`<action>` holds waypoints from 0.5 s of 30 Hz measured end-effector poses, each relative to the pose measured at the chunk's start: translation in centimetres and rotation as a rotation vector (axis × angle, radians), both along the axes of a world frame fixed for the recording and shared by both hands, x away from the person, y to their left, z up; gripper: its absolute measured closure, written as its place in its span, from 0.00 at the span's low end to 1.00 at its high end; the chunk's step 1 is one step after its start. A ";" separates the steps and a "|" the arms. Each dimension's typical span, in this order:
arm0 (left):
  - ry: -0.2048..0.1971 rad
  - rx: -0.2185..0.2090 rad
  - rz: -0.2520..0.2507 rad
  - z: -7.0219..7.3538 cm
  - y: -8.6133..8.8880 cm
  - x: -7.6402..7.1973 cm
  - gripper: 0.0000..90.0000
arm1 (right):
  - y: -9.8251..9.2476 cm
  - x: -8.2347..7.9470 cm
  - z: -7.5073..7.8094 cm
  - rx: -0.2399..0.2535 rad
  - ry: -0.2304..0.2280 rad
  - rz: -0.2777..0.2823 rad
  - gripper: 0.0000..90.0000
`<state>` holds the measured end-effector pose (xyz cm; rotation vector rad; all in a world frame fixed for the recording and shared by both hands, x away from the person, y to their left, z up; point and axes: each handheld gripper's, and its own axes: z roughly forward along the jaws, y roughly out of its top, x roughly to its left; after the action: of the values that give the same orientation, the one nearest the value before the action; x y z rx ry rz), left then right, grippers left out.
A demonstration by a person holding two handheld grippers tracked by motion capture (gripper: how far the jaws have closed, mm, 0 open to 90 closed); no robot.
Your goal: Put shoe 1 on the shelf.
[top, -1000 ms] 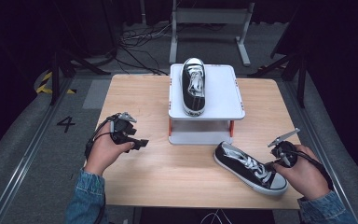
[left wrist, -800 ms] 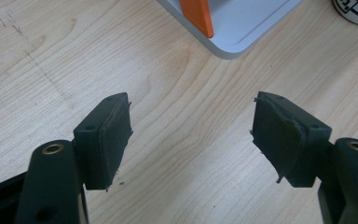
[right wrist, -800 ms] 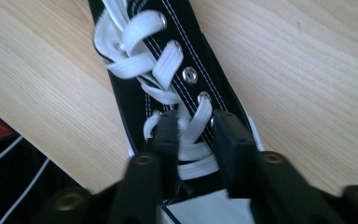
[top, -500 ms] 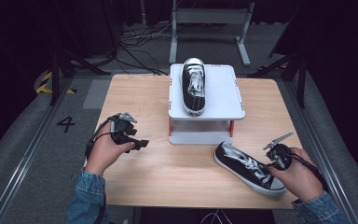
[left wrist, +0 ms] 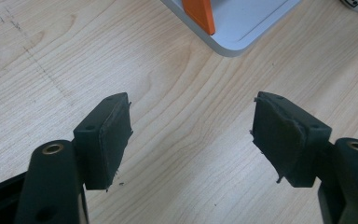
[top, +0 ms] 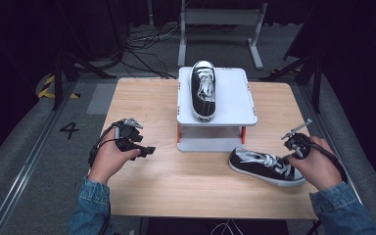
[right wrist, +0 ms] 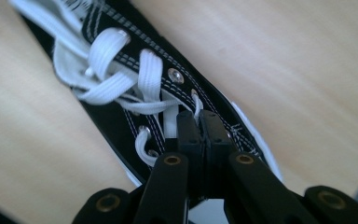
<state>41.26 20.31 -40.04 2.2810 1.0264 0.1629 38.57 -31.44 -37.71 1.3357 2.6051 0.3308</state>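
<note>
**Right claw pinching the near shoe**

The right claw (right wrist: 200,122) is pressing its jaws together on the laced top of a black shoe (right wrist: 135,88) — the upper's edge beside an eyelet is sitting between the pads. That shoe (top: 266,166) is lying on the counter (top: 191,191) in front of a white stand (top: 235,98), near the counter's right front, with the right hand (top: 317,166) resting at its end. The left claw (left wrist: 191,135) is hovering over bare wood with its jaws wide apart, gripping nothing; the stand's corner (left wrist: 233,28) is showing just beyond. A second black shoe (top: 203,90) is sitting on top of the stand, well apart from both claws — its toe is pointing away from the person.
</note>
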 end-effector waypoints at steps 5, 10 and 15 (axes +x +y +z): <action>0.005 0.005 0.001 -0.1 0.1 0.1 0.32 | -1.1 3.9 -1.2 -0.033 -0.059 -0.022 0.98; 0.005 0.000 0.000 -0.2 0.1 0.1 0.32 | -1.1 3.3 -0.8 0.030 -0.104 -0.043 0.92; 0.011 0.008 -0.010 -0.2 -0.2 0.1 0.32 | 0.9 1.2 1.1 0.202 -0.146 0.022 0.82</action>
<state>41.37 20.10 -40.24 2.2967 1.0210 0.1506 39.76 -30.52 -36.59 1.2892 2.5208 0.6839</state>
